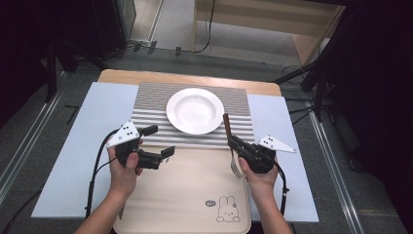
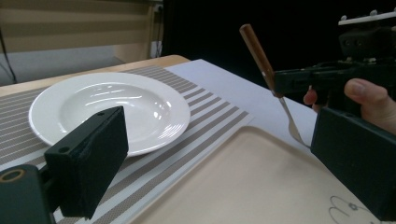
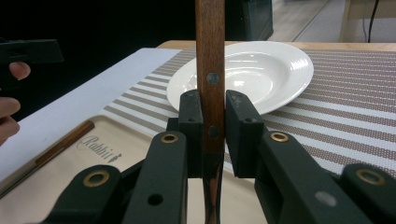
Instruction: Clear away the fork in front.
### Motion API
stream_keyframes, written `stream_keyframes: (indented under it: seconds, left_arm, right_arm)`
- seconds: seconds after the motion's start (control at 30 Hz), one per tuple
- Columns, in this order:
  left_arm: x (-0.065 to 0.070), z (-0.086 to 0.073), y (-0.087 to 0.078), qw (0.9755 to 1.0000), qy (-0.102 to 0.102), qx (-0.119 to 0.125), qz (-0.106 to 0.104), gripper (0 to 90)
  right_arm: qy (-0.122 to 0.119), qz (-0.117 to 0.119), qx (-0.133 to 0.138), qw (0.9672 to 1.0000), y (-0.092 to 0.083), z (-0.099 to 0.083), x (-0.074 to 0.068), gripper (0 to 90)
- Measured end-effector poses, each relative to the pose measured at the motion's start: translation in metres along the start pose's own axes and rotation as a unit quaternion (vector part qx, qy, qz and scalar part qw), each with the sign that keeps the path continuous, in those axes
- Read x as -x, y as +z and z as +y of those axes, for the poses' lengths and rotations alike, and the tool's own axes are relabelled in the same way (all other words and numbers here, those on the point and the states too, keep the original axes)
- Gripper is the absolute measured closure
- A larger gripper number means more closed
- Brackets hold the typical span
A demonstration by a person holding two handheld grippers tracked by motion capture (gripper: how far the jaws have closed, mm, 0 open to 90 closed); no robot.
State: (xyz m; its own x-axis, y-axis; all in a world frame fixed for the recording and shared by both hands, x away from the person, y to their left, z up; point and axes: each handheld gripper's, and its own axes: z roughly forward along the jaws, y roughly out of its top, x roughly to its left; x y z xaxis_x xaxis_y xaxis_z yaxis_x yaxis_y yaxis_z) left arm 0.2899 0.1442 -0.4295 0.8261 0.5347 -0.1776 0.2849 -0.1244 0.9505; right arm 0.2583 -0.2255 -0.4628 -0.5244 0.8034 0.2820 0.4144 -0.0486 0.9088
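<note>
Pale blue sheets cover the table (image 1: 97, 112), with a striped mat (image 1: 151, 92) at twelve o'clock carrying a white plate (image 1: 195, 110). Nearer lies a beige tray (image 1: 195, 190). At three o'clock, the right claw (image 1: 233, 142) clamps a fork (image 1: 231, 146) with a brown riveted wooden handle, its metal tines hanging over the tray. At nine o'clock, the left claw (image 1: 158, 141) gapes wide, empty.

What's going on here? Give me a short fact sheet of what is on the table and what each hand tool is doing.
Held item: fork, wooden handle up, tines toward the tray
Right gripper: shut on the fork's handle
Left gripper: open, holds nothing, hovers over the tray's near-left part
Plate: white, empty, on the striped placemat
Tray: beige, rabbit drawing at its near edge
Knife: lies on the tray's edge
</note>
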Motion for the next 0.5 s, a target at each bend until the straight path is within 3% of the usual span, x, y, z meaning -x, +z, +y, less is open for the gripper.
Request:
stream_keyframes:
  seconds: [0.23, 0.3, 0.33, 0.5]
  left_arm:
    - [0.003, 0.005, 0.013, 0.9996, -0.019, 0.000, -0.021, 4.2]
    - [0.005, 0.007, 0.018, 0.9994, -0.031, -0.004, -0.012, 12.3]
    - [0.005, 0.008, 0.020, 0.9993, -0.032, -0.004, -0.018, 14.0]
    - [0.011, 0.013, 0.032, 0.9991, -0.036, -0.013, -0.021, 17.2]
  right_arm:
    - [-0.006, 0.007, 0.006, 0.9999, 0.000, -0.004, -0.008, 76.6]
    - [-0.008, 0.009, 0.005, 0.9999, 0.001, -0.005, -0.011, 76.6]
    - [-0.009, 0.010, 0.004, 0.9999, 0.002, -0.006, -0.012, 76.6]
    - [-0.013, 0.014, 0.005, 0.9998, 0.004, -0.008, -0.017, 76.6]
